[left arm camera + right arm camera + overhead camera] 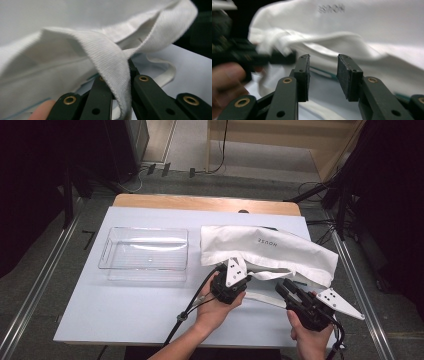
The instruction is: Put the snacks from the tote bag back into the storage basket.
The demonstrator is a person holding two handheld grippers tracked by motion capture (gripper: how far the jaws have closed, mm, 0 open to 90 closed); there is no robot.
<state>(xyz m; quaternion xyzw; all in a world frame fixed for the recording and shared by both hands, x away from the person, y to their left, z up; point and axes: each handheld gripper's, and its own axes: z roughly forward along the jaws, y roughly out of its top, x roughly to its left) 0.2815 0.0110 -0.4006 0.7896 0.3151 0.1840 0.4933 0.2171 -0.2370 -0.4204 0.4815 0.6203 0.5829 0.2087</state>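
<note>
High view, centre right: white cloth bag (280,251) lying on table (125,310). Soft, light, limp; best taken by strap (110,62) or hem. Left gripper (235,279) clamped on strap. Right gripper (286,289) jaws parted, empty.

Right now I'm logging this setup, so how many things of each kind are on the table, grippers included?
White cloth bag, its strap clamped in the left gripper: 1
Clear plastic tray: 1
Grippers, the left one and the open right gripper: 2
Total: 4
</note>
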